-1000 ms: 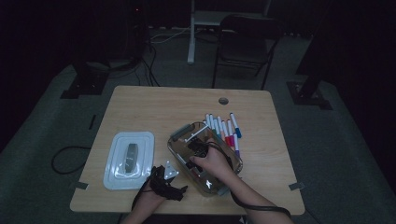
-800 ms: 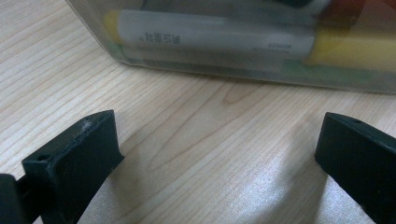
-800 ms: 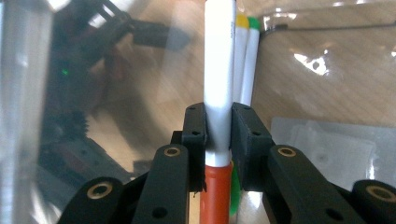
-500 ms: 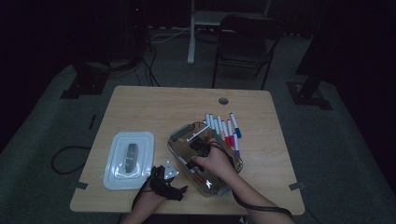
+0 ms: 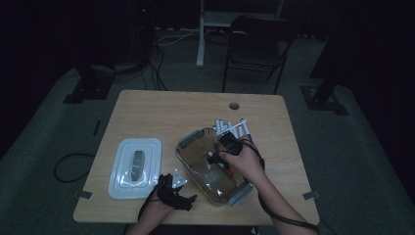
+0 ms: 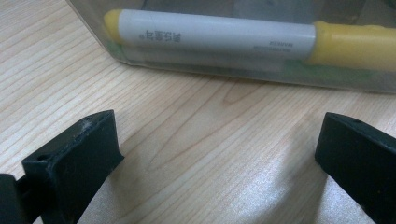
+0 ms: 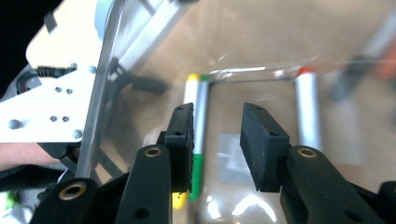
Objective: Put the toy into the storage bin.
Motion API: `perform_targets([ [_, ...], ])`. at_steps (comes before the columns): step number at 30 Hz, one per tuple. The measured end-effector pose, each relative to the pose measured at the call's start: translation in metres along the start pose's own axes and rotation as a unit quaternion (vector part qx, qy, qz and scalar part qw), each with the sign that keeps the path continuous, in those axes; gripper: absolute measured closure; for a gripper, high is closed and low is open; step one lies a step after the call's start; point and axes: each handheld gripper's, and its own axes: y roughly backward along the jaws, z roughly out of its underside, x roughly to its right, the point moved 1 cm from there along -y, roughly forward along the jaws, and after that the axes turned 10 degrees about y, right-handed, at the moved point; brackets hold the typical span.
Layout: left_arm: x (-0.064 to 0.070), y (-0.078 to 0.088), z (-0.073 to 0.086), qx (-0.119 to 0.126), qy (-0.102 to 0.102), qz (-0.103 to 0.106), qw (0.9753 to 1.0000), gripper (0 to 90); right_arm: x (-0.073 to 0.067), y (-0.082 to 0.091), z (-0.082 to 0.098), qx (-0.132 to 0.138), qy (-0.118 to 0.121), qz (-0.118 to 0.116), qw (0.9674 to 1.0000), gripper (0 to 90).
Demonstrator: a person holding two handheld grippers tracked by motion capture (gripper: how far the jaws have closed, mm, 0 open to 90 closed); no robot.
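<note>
My right gripper (image 7: 215,140), jaws just parting and empty, hung over the clear bin (image 5: 188,139); dropping carelessly risked scattering its markers (image 7: 198,116). My left gripper (image 6: 215,154) gaped open.

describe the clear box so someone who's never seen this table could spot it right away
On the wooden table, look at the near right part, in front of the row of white markers. The clear box sits there at a slant, open-topped with grey latches, unlike the flat white lid lying left of it.

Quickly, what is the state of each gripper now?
Left gripper: open, holding nothing.
Right gripper: jaws just opening, nothing between them, above the markers in the container.
</note>
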Motion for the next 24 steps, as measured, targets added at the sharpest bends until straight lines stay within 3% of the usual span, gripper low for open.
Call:
perform_targets([
  [3,0.000,0.000,0.000,0.000,0.000,0.000,1.0000,0.4,0.013,0.028,0.006,0.042,-0.006,0.023,0.9988,61.3],
  [4,0.000,0.000,0.000,0.000,0.000,0.000,1.0000,0.4,0.013,0.028,0.006,0.042,-0.006,0.023,0.9988,61.3],
  [5,0.000,0.000,0.000,0.000,0.000,0.000,1.0000,0.4,0.021,0.041,0.010,0.064,-0.015,0.031,0.9974,61.3],
  [8,0.000,0.000,0.000,0.000,0.000,0.000,1.0000,0.4,0.029,0.053,0.014,0.076,-0.023,0.043,0.9960,61.3],
  [9,0.000,0.000,0.000,0.000,0.000,0.000,1.0000,0.4,0.038,0.063,0.019,0.086,-0.032,0.054,0.9943,61.2],
  [11,0.000,0.000,0.000,0.000,0.000,0.000,1.0000,0.4,0.042,0.066,0.021,0.088,-0.036,0.061,0.9936,60.8],
  [15,0.000,0.000,0.000,0.001,0.000,0.000,1.0000,0.4,0.070,0.074,0.037,0.092,-0.074,0.091,0.9888,59.1],
  [16,0.000,0.000,0.000,0.001,0.000,0.000,1.0000,0.4,0.070,0.074,0.037,0.092,-0.074,0.091,0.9888,59.1],
  [17,0.000,0.000,0.000,0.001,0.000,0.000,1.0000,0.4,0.082,0.071,0.043,0.089,-0.084,0.104,0.9870,59.1],
  [18,0.000,0.000,0.000,0.001,0.000,0.000,1.0000,0.4,0.082,0.071,0.043,0.089,-0.084,0.104,0.9870,59.1],
  [19,0.000,0.000,0.000,0.001,0.000,-0.001,1.0000,0.4,0.095,0.067,0.049,0.085,-0.099,0.114,0.9849,59.3],
  [20,0.000,0.000,0.000,0.001,0.000,-0.001,1.0000,0.4,0.095,0.067,0.049,0.085,-0.099,0.114,0.9849,59.3],
  [21,0.000,0.000,0.000,0.001,0.001,0.000,1.0000,0.4,0.109,0.062,0.054,0.082,-0.112,0.121,0.9829,59.4],
  [22,0.000,0.000,0.000,0.001,0.001,0.000,1.0000,0.4,0.109,0.062,0.054,0.082,-0.112,0.121,0.9829,59.4],
  [24,0.000,0.000,0.000,0.001,0.001,0.000,1.0000,0.4,0.122,0.055,0.058,0.087,-0.123,0.126,0.9804,59.4],
])
